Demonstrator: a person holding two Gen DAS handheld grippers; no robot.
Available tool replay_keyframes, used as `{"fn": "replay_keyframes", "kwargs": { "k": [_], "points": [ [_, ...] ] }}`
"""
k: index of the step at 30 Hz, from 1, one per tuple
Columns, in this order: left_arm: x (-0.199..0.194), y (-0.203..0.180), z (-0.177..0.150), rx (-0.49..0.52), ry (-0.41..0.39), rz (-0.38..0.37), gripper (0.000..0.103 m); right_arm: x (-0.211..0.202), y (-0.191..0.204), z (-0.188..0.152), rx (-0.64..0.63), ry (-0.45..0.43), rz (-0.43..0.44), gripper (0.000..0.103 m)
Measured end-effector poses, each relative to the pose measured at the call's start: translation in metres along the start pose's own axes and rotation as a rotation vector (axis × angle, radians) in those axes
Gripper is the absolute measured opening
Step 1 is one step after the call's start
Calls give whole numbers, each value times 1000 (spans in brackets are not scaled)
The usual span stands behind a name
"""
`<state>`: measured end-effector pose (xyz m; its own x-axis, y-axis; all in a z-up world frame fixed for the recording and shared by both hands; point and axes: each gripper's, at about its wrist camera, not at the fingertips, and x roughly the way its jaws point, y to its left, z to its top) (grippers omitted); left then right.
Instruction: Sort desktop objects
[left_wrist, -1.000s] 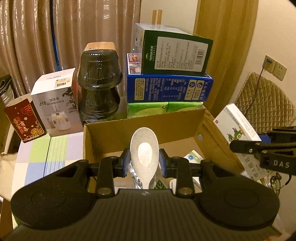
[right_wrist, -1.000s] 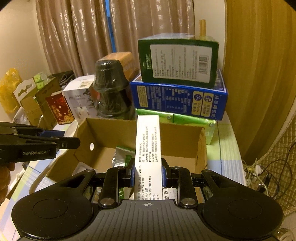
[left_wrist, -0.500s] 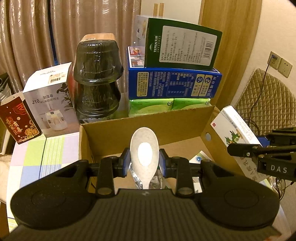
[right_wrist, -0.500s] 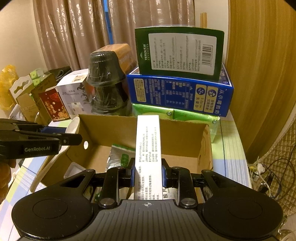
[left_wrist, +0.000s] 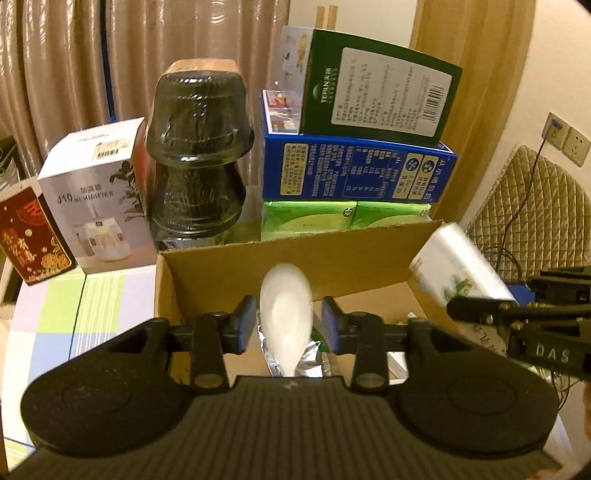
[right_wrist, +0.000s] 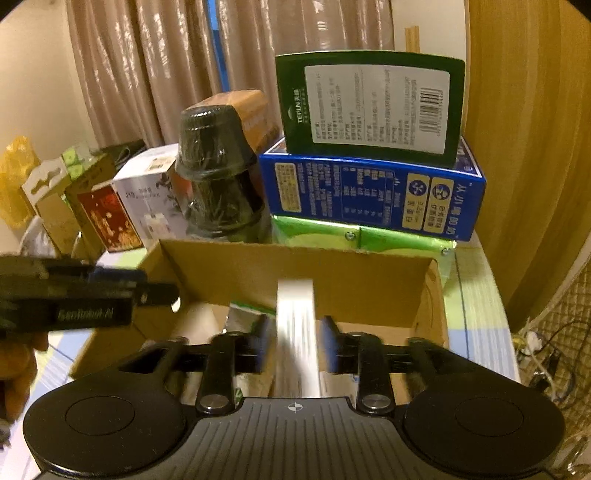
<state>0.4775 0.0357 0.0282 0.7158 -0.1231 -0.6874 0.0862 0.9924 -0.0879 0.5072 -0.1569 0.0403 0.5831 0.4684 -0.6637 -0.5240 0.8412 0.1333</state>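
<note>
Over the carton (left_wrist: 295, 258) your left gripper (left_wrist: 284, 325) and right gripper (right_wrist: 295, 332) are opening, pads clear of the spoon (left_wrist: 286, 317) and box (right_wrist: 295, 332) pointing lengthwise away, about to drop inside

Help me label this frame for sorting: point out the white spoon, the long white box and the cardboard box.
white spoon (left_wrist: 285, 314), left wrist view, on its bowl.
long white box (right_wrist: 295, 332), right wrist view, on its narrow face.
cardboard box (right_wrist: 295, 273), right wrist view, on its far wall.
</note>
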Motion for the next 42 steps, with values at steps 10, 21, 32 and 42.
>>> {"fn": "replay_keyframes", "kwargs": {
  "k": [10, 21, 32, 42],
  "points": [
    [-22, 15, -16, -26, -18, 16, 39, -23, -8, -14, 38, -26, -3, 61],
    [-83, -7, -55, -25, -33, 11, 61, -85, 6, -51, 20, -18, -19, 74],
    [-149, -48, -114, 59, -40, 6, 89, -159, 23, -129, 63, -9, -14, 101],
    [-190, -81, -184, 110, 13, 18, 101, -196, 22, -200, 168, 59, -17, 101]
  ]
}}
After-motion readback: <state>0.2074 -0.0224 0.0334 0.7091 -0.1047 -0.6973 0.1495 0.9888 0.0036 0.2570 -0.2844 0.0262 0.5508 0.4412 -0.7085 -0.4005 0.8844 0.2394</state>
